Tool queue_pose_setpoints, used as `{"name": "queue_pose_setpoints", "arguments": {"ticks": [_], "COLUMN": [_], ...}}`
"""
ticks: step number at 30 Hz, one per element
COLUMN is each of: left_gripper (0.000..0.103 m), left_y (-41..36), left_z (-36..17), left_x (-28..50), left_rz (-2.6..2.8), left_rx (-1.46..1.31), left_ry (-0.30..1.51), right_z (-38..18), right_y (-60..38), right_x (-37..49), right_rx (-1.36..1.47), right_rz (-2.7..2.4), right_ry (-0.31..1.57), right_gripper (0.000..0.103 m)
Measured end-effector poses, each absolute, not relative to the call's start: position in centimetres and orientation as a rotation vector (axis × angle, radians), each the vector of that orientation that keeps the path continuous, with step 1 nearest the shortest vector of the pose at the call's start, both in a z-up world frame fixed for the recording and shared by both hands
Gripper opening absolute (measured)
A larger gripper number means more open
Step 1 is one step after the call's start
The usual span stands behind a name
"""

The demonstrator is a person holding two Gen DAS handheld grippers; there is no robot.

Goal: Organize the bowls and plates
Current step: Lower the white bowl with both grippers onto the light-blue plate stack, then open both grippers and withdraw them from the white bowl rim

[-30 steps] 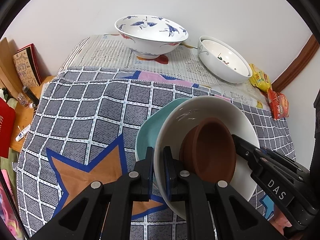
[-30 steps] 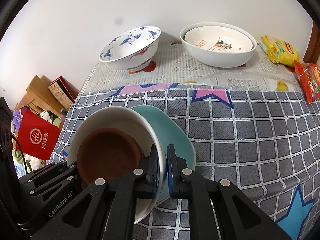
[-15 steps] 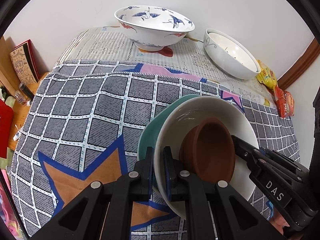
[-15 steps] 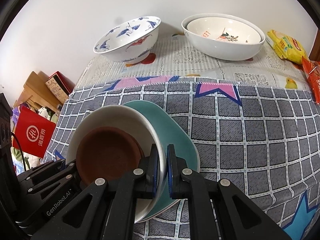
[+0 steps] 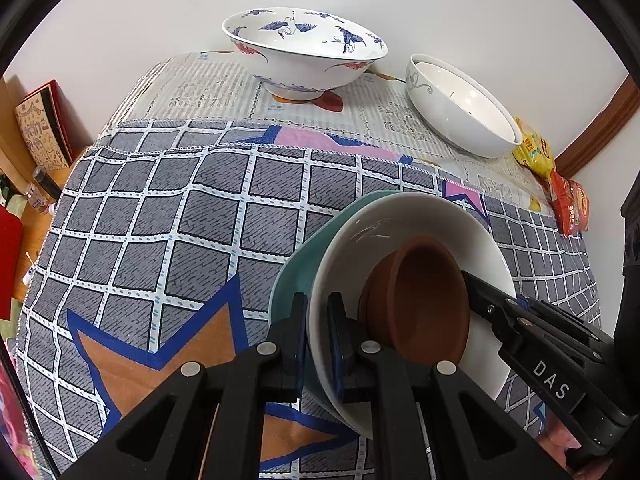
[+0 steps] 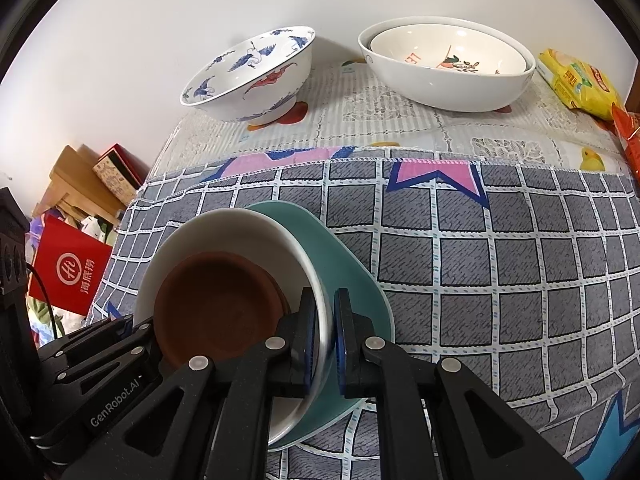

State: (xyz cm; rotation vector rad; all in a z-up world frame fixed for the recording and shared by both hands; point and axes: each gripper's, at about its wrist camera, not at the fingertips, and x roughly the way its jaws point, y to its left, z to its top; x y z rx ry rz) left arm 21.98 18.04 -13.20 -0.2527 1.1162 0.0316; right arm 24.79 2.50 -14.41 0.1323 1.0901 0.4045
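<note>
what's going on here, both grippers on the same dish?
Yes. The left gripper and the right gripper are each clamped on opposite rims of the white plate. A brown saucer sits in it and a teal plate lies under it, over the checked cloth. At the back stand a crane-pattern bowl and two nested white bowls.

My two matte black handheld grippers
My left gripper (image 5: 318, 342) and right gripper (image 6: 322, 340) have blue-edged pads and silver screws; I read white "GenRobot.AI" on one body, "DAS" on the other.
</note>
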Motion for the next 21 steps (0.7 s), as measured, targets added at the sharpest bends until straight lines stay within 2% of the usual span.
{"name": "queue_pose_setpoints", "arguments": {"ticks": [7, 21], "left_gripper": [0.018, 0.022], "left_y": [18.2, 17.7], "left_z": [-13.3, -10.6], "left_x": [21.9, 18.8], "left_rz": [0.037, 0.057], "left_rx": [-0.259, -0.233], "left_ry": [1.131, 1.108], "right_z": [-14.1, -12.7], "right_y": [2.4, 1.4], "right_x": [24.5, 22.2], "right_rx": [0.114, 0.104], "right_rz": [0.407, 0.415], "right_ry": [1.083, 1.069], "right_gripper": [0.012, 0.016]}}
